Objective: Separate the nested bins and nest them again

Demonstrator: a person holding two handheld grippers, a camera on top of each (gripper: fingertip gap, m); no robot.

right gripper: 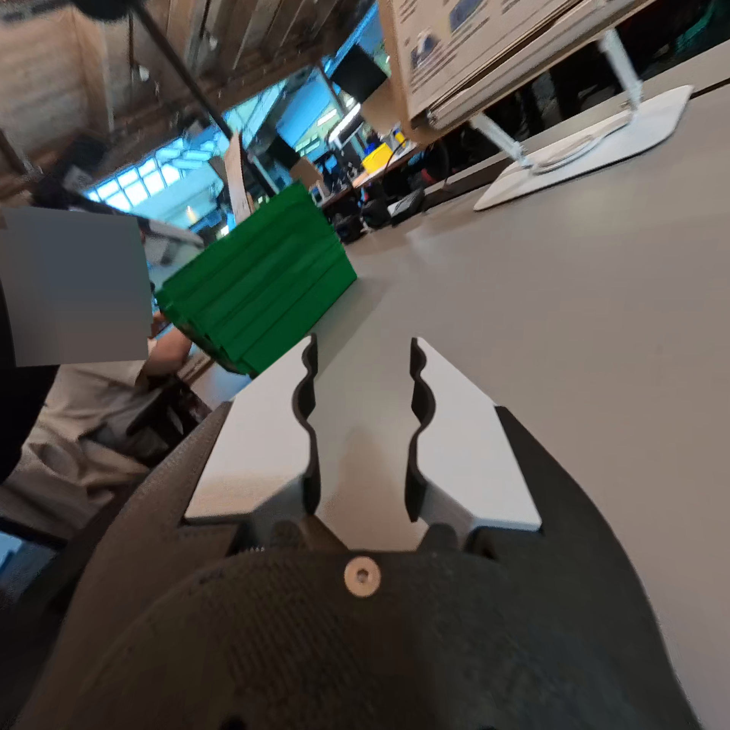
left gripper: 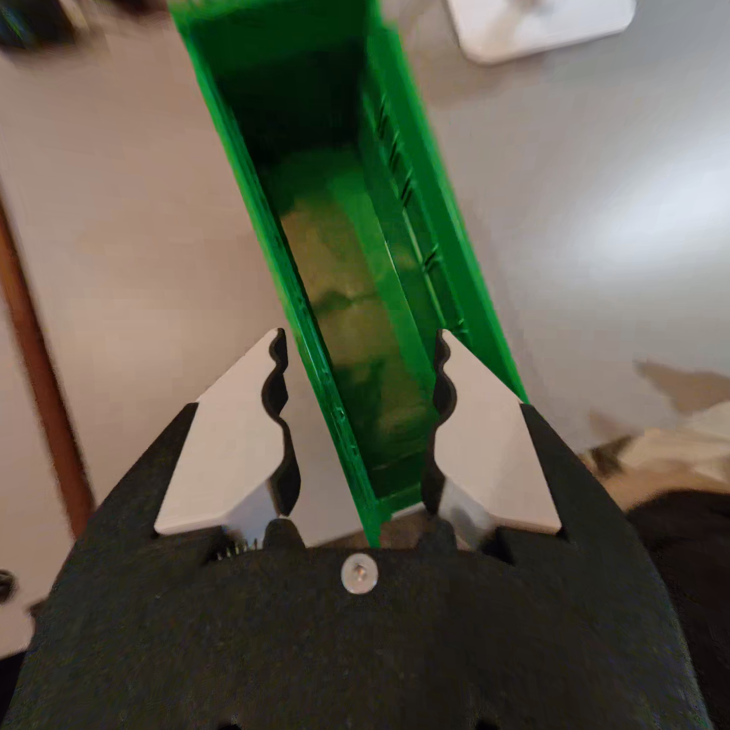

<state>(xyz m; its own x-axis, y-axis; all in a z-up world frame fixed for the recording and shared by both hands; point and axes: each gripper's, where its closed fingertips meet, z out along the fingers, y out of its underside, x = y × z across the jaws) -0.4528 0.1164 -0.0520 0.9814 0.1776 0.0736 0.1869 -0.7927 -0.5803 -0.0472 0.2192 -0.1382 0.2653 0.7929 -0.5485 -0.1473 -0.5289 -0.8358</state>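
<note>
The green bins run away from me in the left wrist view, open side up; a second rim along the right side suggests one sits nested in another. My left gripper is open and straddles their near end. The right finger lies against the right wall, and a gap shows between the left finger and the left wall. In the right wrist view the green bins appear side-on and tilted at left centre. My right gripper is open and empty over the grey table, apart from the bins.
A white monitor stand base sits at the back right, also in the left wrist view, with a cardboard box above it. A person sits at the left. The table's brown edge runs down the left.
</note>
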